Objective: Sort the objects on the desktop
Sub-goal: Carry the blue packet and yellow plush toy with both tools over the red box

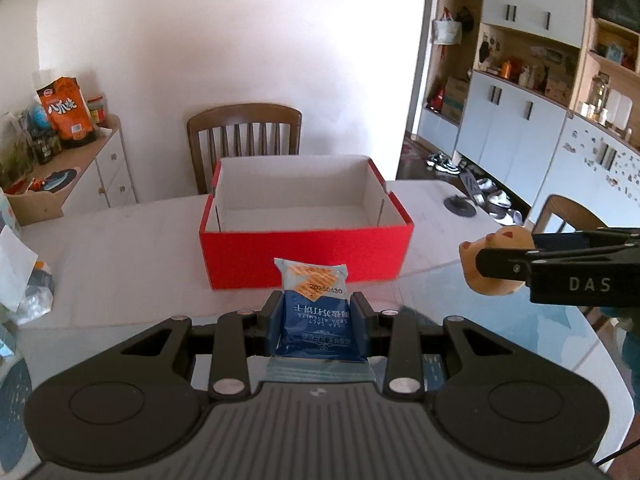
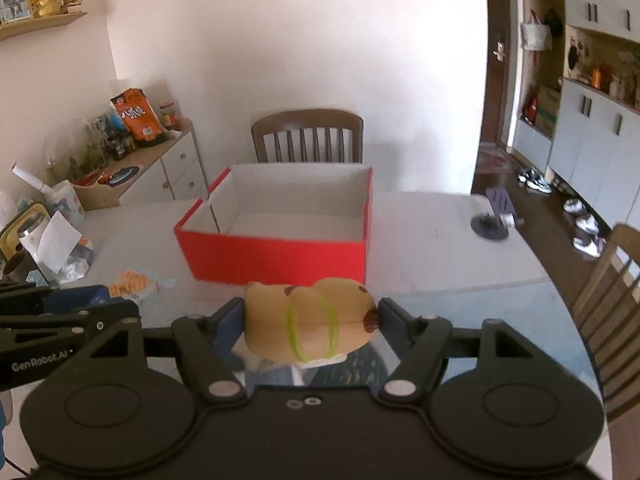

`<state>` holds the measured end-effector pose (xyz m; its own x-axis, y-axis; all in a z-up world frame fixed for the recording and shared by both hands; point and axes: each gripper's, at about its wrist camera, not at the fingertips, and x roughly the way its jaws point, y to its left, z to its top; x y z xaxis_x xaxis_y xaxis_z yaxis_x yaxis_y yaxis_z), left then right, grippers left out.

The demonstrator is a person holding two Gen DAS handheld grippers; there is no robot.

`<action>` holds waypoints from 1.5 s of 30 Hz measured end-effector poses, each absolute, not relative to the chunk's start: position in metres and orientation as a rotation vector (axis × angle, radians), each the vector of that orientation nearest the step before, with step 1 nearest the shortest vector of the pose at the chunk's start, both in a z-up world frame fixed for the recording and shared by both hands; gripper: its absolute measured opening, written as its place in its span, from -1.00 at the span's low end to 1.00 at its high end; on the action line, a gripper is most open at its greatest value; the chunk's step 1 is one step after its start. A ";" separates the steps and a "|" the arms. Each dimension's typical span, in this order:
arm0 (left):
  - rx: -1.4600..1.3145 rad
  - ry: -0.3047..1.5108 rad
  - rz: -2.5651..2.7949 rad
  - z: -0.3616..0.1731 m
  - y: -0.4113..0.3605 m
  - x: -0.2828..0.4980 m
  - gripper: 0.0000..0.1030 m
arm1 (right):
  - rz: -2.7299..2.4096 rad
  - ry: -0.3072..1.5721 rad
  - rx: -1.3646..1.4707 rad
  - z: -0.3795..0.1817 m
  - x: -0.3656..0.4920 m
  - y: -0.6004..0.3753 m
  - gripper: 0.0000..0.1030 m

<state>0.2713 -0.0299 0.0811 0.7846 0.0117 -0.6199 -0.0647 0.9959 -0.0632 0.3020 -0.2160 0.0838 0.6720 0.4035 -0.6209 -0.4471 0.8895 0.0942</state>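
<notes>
My left gripper (image 1: 316, 304) is shut on a blue soda biscuit packet (image 1: 318, 320) and holds it above the table, just in front of the open red box (image 1: 308, 258). My right gripper (image 2: 310, 312) is shut on a tan capybara toy (image 2: 308, 324) with green rings, held in front of the red box (image 2: 276, 256). The box has a white, empty inside. In the left wrist view the right gripper (image 1: 486, 262) and the toy (image 1: 496, 244) show at the right. In the right wrist view the left gripper (image 2: 134, 308) and the packet (image 2: 136, 284) show at the left.
A wooden chair (image 1: 244, 136) stands behind the table. A dark phone stand (image 2: 494, 216) sits at the table's far right. Cups and papers (image 2: 52, 240) clutter the left edge. A side cabinet (image 1: 80, 168) with snack bags stands left. Another chair (image 2: 612, 292) is at the right.
</notes>
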 end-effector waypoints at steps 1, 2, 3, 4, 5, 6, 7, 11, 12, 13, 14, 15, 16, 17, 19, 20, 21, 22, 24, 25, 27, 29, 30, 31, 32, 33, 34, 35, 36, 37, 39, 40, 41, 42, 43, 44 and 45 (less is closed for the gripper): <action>-0.088 0.667 0.044 0.083 -0.028 0.277 -0.34 | 0.486 0.677 -0.072 0.085 0.307 -0.215 0.38; -0.094 0.667 0.048 0.084 -0.027 0.283 -0.34 | 0.494 0.673 -0.078 0.088 0.314 -0.214 0.38; -0.096 0.665 0.051 0.085 -0.026 0.289 -0.34 | 0.501 0.671 -0.083 0.089 0.320 -0.214 0.38; -0.097 0.664 0.054 0.087 -0.025 0.295 -0.34 | 0.509 0.668 -0.088 0.090 0.326 -0.213 0.38; -0.096 0.664 0.058 0.088 -0.024 0.301 -0.34 | 0.517 0.666 -0.094 0.092 0.331 -0.212 0.38; -0.095 0.663 0.063 0.090 -0.023 0.307 -0.34 | 0.527 0.663 -0.101 0.093 0.338 -0.211 0.38; -0.096 0.662 0.067 0.091 -0.022 0.312 -0.34 | 0.535 0.663 -0.106 0.094 0.343 -0.210 0.38; -0.094 0.661 0.073 0.097 -0.018 0.335 -0.34 | 0.568 0.658 -0.130 0.100 0.365 -0.201 0.38; -0.089 0.659 0.072 0.099 -0.017 0.342 -0.34 | 0.574 0.655 -0.136 0.101 0.371 -0.200 0.38; -0.089 0.658 0.073 0.100 -0.016 0.348 -0.34 | 0.579 0.652 -0.143 0.103 0.375 -0.197 0.38; -0.090 0.657 0.074 0.101 -0.014 0.353 -0.34 | 0.583 0.652 -0.150 0.103 0.380 -0.195 0.38; -0.090 0.657 0.077 0.102 -0.013 0.360 -0.34 | 0.585 0.652 -0.154 0.104 0.386 -0.192 0.38; -0.091 0.658 0.081 0.103 -0.012 0.366 -0.34 | 0.591 0.654 -0.157 0.104 0.392 -0.190 0.38; -0.094 0.658 0.083 0.103 -0.010 0.371 -0.34 | 0.596 0.656 -0.163 0.104 0.396 -0.188 0.38; -0.093 0.660 0.080 0.103 -0.007 0.384 -0.34 | 0.602 0.650 -0.189 0.104 0.406 -0.181 0.38; -0.089 0.663 0.085 0.104 -0.006 0.390 -0.34 | 0.606 0.643 -0.203 0.103 0.410 -0.178 0.38; -0.085 0.666 0.088 0.104 -0.005 0.396 -0.34 | 0.609 0.638 -0.218 0.102 0.416 -0.173 0.38; -0.084 0.670 0.084 0.104 -0.004 0.402 -0.34 | 0.610 0.636 -0.226 0.101 0.419 -0.170 0.38; -0.079 0.675 0.084 0.102 -0.001 0.414 -0.34 | 0.625 0.641 -0.233 0.099 0.429 -0.165 0.38; -0.074 0.680 0.084 0.101 0.000 0.419 -0.34 | 0.627 0.642 -0.233 0.098 0.434 -0.162 0.38; -0.070 0.688 0.083 0.099 0.004 0.430 -0.34 | 0.640 0.655 -0.234 0.095 0.444 -0.158 0.38; -0.072 0.701 0.082 0.097 0.007 0.442 -0.34 | 0.645 0.662 -0.236 0.091 0.454 -0.153 0.38; -0.071 0.708 0.080 0.095 0.008 0.447 -0.34 | 0.653 0.667 -0.240 0.089 0.460 -0.149 0.38; -0.064 0.713 0.081 0.093 0.008 0.451 -0.34 | 0.657 0.672 -0.238 0.087 0.465 -0.148 0.38; -0.059 0.720 0.082 0.092 0.009 0.457 -0.34 | 0.658 0.679 -0.235 0.084 0.471 -0.145 0.38; -0.064 0.728 0.082 0.089 0.011 0.462 -0.34 | 0.664 0.689 -0.235 0.082 0.475 -0.143 0.38; -0.070 0.737 0.081 0.087 0.012 0.467 -0.34 | 0.675 0.703 -0.235 0.079 0.480 -0.141 0.38; -0.076 0.744 0.084 0.084 0.014 0.472 -0.34 | 0.678 0.709 -0.231 0.076 0.485 -0.139 0.38; -0.082 0.756 0.083 0.080 0.016 0.478 -0.34 | 0.679 0.715 -0.236 0.073 0.489 -0.137 0.38; -0.088 0.767 0.081 0.077 0.019 0.483 -0.34 | 0.684 0.723 -0.242 0.070 0.492 -0.134 0.38; -0.098 0.782 0.073 0.070 0.023 0.492 -0.34 | 0.693 0.739 -0.241 0.064 0.498 -0.130 0.38; -0.101 0.788 0.067 0.066 0.024 0.496 -0.34 | 0.695 0.746 -0.248 0.060 0.501 -0.127 0.38; -0.099 0.797 0.066 0.063 0.025 0.499 -0.34 | 0.698 0.755 -0.251 0.056 0.504 -0.125 0.38; -0.092 0.808 0.066 0.058 0.026 0.504 -0.34 | 0.705 0.762 -0.251 0.053 0.507 -0.123 0.38; -0.092 0.817 0.066 0.055 0.027 0.508 -0.34 | 0.714 0.769 -0.256 0.049 0.509 -0.121 0.38; -0.097 0.827 0.064 0.051 0.028 0.512 -0.34 | 0.719 0.777 -0.265 0.046 0.511 -0.118 0.38; -0.099 0.835 0.065 0.048 0.029 0.516 -0.34 | 0.717 0.784 -0.276 0.041 0.514 -0.115 0.38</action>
<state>0.5158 0.0294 0.0478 0.6695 0.0189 -0.7425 -0.0970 0.9933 -0.0621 0.5135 -0.1151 0.0411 0.4904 0.4838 -0.7249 -0.6791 0.7334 0.0301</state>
